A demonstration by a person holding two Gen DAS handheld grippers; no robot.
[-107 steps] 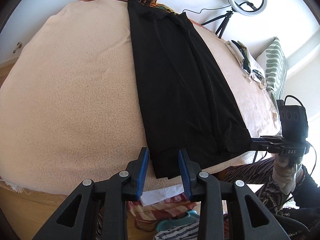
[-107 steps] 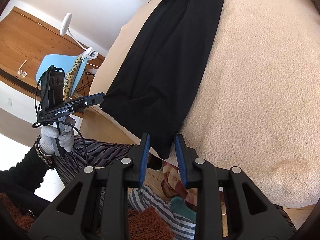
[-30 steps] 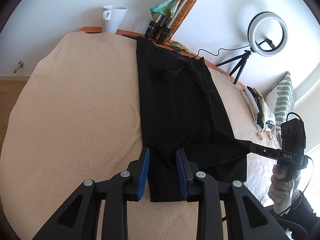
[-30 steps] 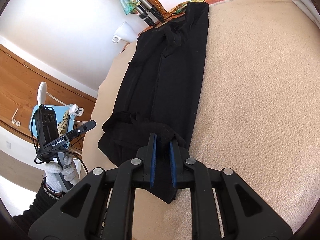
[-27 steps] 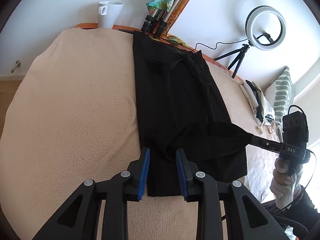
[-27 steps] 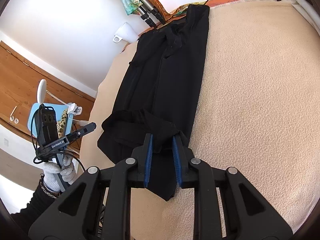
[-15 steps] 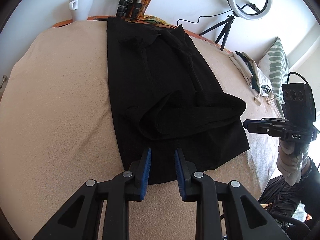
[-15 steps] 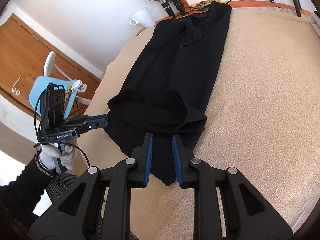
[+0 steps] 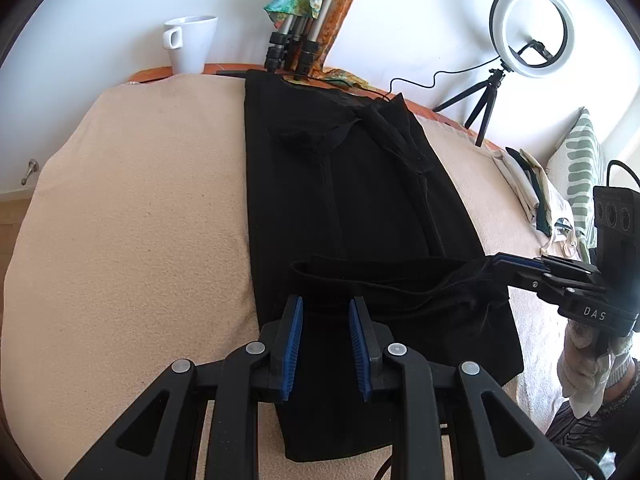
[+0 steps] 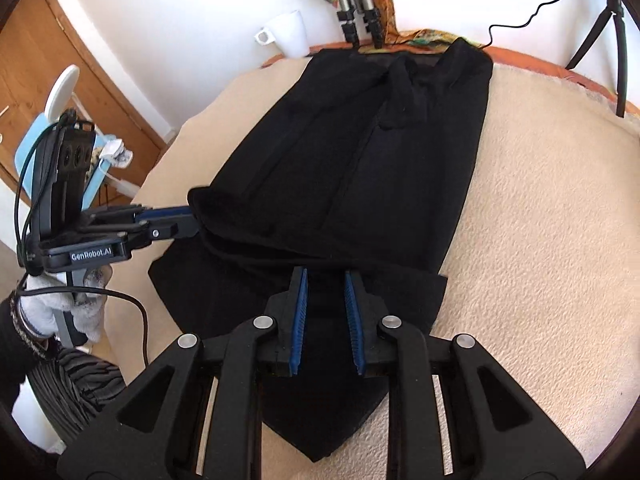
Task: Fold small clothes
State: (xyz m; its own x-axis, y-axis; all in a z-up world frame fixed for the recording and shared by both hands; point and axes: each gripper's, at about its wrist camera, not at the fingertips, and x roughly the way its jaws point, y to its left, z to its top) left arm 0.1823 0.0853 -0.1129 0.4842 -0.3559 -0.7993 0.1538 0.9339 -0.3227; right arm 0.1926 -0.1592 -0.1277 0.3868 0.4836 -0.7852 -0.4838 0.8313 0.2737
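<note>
A long black fabric garment (image 9: 352,208) lay lengthwise on the beige fleece-covered tabletop (image 9: 132,240), its near hem doubled back into a loose fold. The left tool (image 9: 325,336) and the right tool (image 10: 325,308) each hovered over that fold with blue-padded fingers spread, gripping nothing. A white ceramic mug (image 9: 190,42) stood at the far edge.

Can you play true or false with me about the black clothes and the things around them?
1. The long black garment lies on a beige fleecy blanket. True.
2. The white mug stands on the garment. False: it stands past the blanket's far edge, left of the garment.
3. A white ring light on a black tripod stands by the wall. True.
4. The garment lies completely flat. False: a band at its near end is turned back across it.
</note>
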